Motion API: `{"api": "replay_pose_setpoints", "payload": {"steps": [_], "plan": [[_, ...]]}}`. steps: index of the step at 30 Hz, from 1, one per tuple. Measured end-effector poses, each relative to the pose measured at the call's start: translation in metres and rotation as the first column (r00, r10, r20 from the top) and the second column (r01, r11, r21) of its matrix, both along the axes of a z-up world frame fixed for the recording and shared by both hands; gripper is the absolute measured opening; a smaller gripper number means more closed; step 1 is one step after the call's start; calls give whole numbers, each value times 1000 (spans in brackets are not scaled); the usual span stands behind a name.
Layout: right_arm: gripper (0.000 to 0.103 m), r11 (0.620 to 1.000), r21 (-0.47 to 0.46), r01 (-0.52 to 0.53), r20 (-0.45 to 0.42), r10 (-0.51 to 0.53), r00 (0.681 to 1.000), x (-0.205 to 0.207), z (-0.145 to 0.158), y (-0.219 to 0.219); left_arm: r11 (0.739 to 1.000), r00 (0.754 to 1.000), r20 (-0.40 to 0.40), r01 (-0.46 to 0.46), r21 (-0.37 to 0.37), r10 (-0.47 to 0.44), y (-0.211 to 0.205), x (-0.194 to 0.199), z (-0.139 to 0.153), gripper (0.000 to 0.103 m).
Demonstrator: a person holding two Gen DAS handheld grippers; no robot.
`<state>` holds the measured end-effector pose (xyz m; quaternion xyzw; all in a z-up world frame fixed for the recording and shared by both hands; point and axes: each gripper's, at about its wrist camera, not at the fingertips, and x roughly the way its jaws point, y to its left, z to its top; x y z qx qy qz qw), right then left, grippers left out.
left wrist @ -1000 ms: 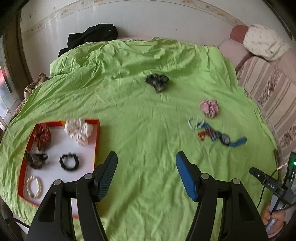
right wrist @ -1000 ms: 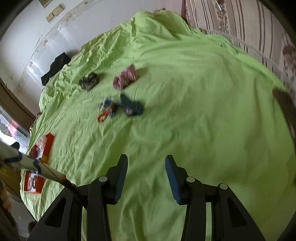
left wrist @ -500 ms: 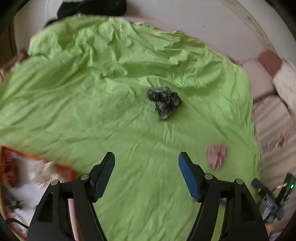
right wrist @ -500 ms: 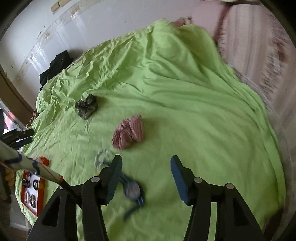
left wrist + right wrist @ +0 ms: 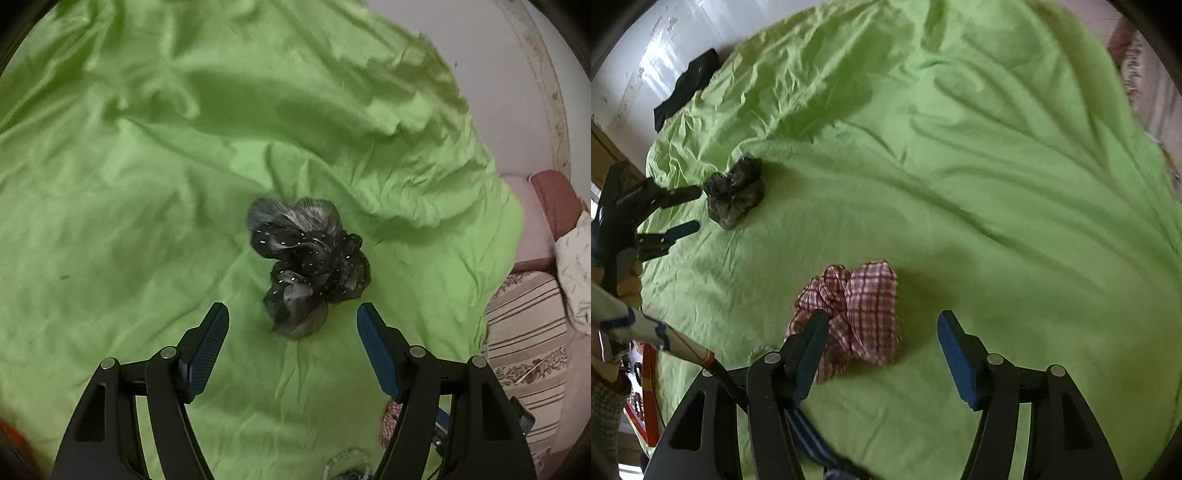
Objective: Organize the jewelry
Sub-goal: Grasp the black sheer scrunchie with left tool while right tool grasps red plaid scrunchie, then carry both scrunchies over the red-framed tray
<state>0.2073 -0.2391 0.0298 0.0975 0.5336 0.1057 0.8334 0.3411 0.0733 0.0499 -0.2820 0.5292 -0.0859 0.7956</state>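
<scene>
A wrinkled lime-green bedsheet (image 5: 147, 229) is being viewed from both wrist cameras; a dark sheer scrunchie with pale flecks (image 5: 308, 264) is lying on it near the middle of the left view, just beyond the left gripper (image 5: 293, 326), whose blue-padded fingers (image 5: 207, 345) are being held apart with only sheet between their tips and no contact with the scrunchie; in the right view the same dark scrunchie (image 5: 735, 192) is being approached by that gripper (image 5: 692, 208) from the left edge; a red-and-white checked scrunchie (image 5: 858, 314) is lying nearer, partly between the jaws of the right gripper (image 5: 882, 334); those jaws are opening, the left finger (image 5: 809, 350) overlapping the fabric's edge in the picture, the right one standing clear of it, so nothing is being clamped; a red-rimmed tray (image 5: 650, 373) with small dark pieces is being glimpsed at the lower left edge; a black garment (image 5: 685, 86) is lying at the far corner of the sheet.
</scene>
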Motion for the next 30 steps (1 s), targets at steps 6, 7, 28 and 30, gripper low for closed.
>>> {"api": "replay_pose_setpoints", "payload": {"steps": [6,7,28,30], "plan": [[42,995,-69,-73,-4,72,997,6,-10,21,1000,999,-44,-1,3,1,-18,18,-27,71],[23,992,-86,-96,-13,95,995,5,-11,25,1000,999,-47,1,3,-1,-20,18,-28,60],[13,987,-148,-60,205,90,975,-123,155,34,994,981,160,109,31,-113,34,-191,138,9],[13,988,-143,-64,217,94,972,-138,164,42,994,979,171,109,19,-111,45,-227,150,9]]}}
